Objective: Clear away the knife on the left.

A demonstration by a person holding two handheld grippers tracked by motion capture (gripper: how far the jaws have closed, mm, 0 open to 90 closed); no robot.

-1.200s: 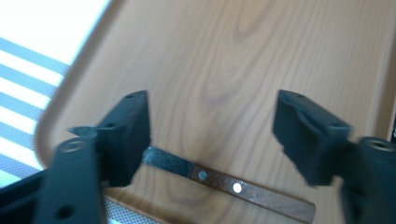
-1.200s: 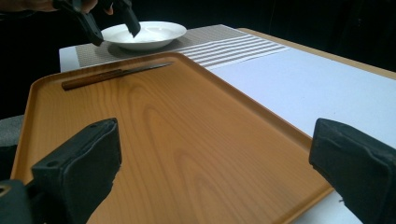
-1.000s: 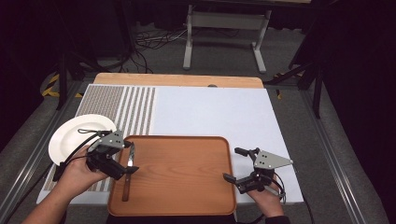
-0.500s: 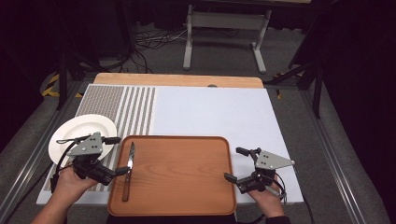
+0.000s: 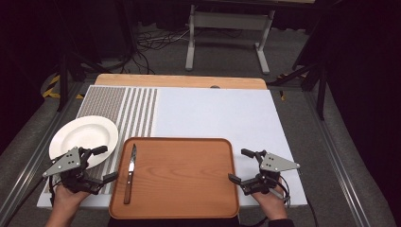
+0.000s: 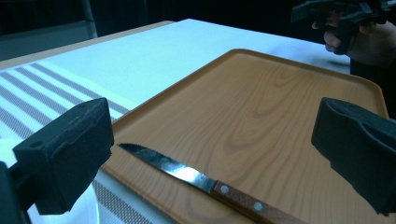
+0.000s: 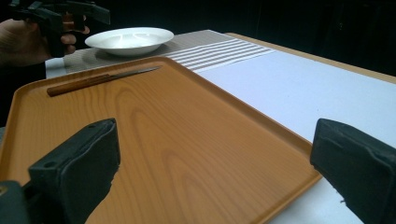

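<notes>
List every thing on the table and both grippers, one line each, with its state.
knife: lying flat on the tray's left side, blade away from the person, not gripped.
tray: flat on the mat, holding the knife alone.
plate: upright, empty, left of the tray.
mat: spread flat.
left gripper: jaws open, nothing between them.
right gripper: jaws open, nothing between them.

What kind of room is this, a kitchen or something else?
Probably a lab or studio, not a kitchen: the table stands amid dark curtains, cables trail across the grey floor, and the setting is staged, just a tray, knife and plate.
</notes>
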